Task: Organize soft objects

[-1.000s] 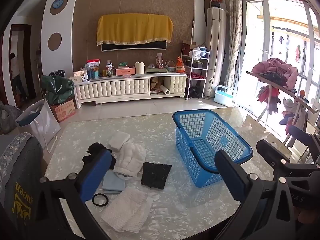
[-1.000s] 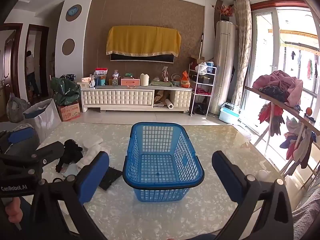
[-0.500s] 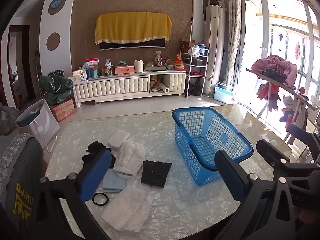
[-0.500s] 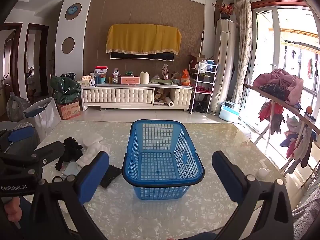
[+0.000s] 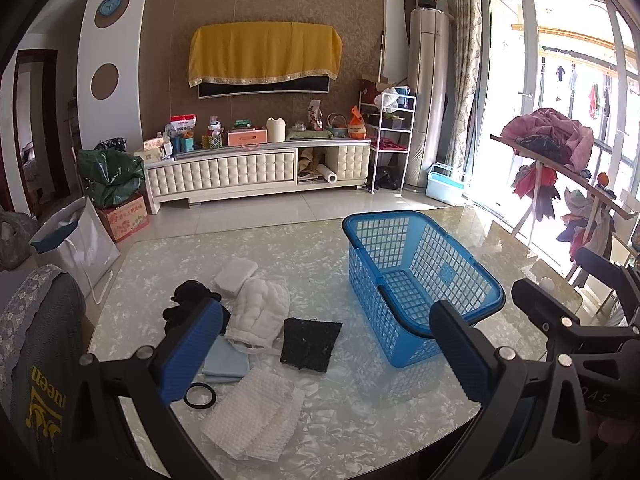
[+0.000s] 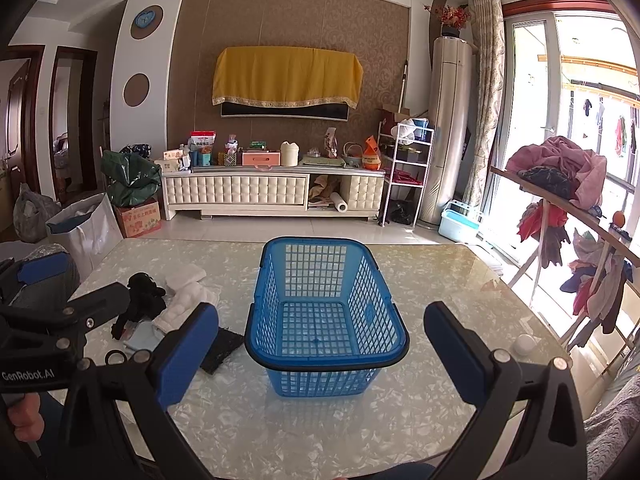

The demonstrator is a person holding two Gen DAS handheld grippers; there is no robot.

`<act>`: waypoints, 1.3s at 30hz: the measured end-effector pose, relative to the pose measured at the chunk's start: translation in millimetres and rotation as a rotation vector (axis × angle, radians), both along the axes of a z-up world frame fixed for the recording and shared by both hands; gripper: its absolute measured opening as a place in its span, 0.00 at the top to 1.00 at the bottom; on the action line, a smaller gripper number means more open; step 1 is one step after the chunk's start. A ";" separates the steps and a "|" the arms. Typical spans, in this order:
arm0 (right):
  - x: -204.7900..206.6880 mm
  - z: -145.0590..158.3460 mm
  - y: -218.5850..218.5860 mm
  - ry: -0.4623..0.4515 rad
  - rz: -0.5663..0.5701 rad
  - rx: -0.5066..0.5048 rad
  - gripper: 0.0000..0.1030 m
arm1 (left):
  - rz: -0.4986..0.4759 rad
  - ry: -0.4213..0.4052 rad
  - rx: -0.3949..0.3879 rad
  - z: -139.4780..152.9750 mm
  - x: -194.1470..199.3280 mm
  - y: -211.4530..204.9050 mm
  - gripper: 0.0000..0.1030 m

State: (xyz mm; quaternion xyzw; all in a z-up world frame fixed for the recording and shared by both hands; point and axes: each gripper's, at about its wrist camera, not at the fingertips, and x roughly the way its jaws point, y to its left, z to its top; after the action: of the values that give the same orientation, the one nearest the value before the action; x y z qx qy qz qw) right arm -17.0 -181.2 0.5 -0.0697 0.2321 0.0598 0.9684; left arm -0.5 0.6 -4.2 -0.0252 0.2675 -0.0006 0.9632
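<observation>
L hand-held gripper (image 5: 320,348): jaws spread wide, nothing between, hovering above worktop (image 5: 320,420) near soft items. R hand-held gripper (image 6: 320,350): also released, empty, facing blue basket (image 6: 324,316). Basket empty, upright, mid-worktop. Soft items lie to its left, none inside: white waffle cloth (image 5: 254,420) nearest, black square pad (image 5: 310,344), white padded mitt (image 5: 260,312), light-blue cloth (image 5: 226,364), black fabric lump (image 5: 188,298), folded white cloth (image 5: 236,272). Black ring (image 5: 199,396) just beside waffle cloth.

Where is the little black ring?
In the left wrist view, the black ring lies flat on the table, low on the left, between the light blue cloth and white waffle towel.
</observation>
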 end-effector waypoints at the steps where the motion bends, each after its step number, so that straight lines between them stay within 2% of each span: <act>1: -0.4 0.0 0.1 0.000 0.000 0.000 0.00 | -0.001 0.001 -0.002 -0.1 -0.5 0.4 0.00; 39: -2.9 1.3 0.4 0.011 0.018 0.000 0.00 | -0.010 0.006 -0.005 2.6 -0.4 -0.7 0.00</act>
State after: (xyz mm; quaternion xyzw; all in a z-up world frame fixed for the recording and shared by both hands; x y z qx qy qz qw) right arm -19.9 -180.8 1.8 -0.0712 0.2369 0.0688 0.9665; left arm -0.9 0.0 -1.6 -0.0262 0.2704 -0.0060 0.9624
